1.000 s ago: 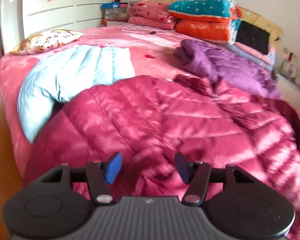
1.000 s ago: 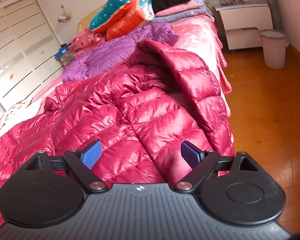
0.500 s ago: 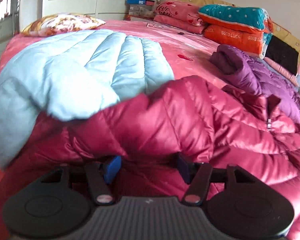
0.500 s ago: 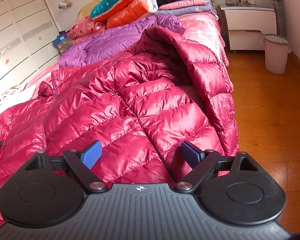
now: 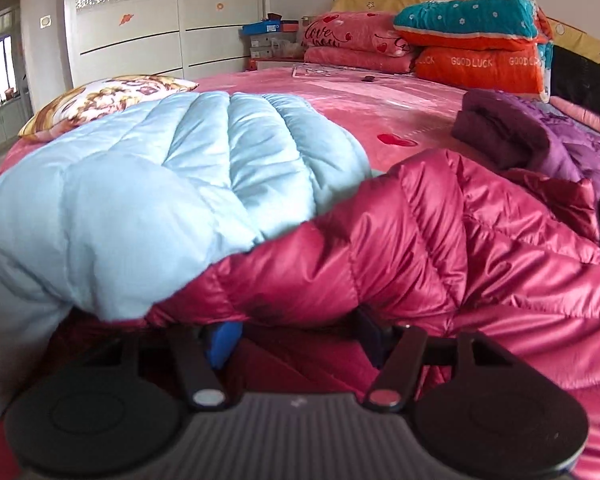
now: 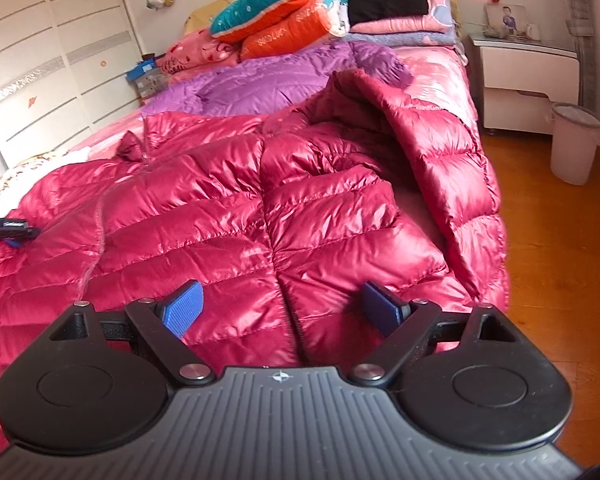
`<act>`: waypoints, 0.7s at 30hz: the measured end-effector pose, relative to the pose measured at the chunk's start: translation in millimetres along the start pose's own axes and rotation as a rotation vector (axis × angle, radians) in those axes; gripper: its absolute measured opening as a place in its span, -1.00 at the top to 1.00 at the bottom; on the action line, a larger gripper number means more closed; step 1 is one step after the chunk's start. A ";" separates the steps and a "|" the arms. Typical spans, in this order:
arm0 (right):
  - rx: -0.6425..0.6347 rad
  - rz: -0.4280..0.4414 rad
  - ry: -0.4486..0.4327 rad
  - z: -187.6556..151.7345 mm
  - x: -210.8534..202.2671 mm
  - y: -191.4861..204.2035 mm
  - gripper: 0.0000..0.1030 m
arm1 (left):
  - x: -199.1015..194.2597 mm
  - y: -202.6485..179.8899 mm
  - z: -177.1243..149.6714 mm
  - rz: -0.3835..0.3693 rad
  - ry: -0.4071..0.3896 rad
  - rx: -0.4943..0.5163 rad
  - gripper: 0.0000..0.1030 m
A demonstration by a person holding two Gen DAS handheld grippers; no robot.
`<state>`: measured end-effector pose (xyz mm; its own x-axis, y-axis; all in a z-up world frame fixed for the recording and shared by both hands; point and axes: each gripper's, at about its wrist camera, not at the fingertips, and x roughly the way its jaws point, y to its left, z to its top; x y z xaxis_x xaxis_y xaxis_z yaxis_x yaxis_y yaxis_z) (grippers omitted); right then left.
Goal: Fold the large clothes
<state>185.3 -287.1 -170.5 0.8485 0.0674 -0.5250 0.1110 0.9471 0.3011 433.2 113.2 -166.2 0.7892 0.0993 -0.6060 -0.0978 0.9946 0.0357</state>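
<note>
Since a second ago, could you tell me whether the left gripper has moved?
Yes. The left gripper has moved toward the light blue jacket, which now fills much more of its view, and lower, its fingers now under the red jacket's fold.

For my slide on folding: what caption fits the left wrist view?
Left gripper with open fingers nosing under a red jacket's sleeve, beside a light blue jacket on the bed.
</note>
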 end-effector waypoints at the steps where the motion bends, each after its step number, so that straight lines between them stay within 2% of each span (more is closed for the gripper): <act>1: 0.002 0.006 -0.004 1.2 1.5 2.0 -1.00 | 7.0 -0.1 5.2 0.006 -0.001 0.010 -0.23; 6: 0.055 0.044 -0.014 10.0 16.9 5.0 -1.00 | 29.9 -3.8 16.8 0.034 -0.025 0.083 -0.24; 11: 0.047 0.051 -0.018 13.2 20.1 7.2 -1.00 | 17.9 -9.0 14.8 0.051 -0.049 0.124 -0.23; 16: 0.070 -0.035 -0.032 18.9 7.4 -14.4 -1.00 | -26.3 -17.3 3.5 0.059 -0.101 0.206 -0.23; 21: 0.098 -0.076 0.016 19.2 -5.0 -54.6 -1.00 | -93.5 -14.4 -9.7 0.015 -0.139 0.190 -0.28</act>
<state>184.9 -345.2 -169.1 0.8275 0.0018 -0.5615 0.2257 0.9146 0.3355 354.9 89.3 -117.7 0.8659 0.1041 -0.4894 -0.0041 0.9796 0.2010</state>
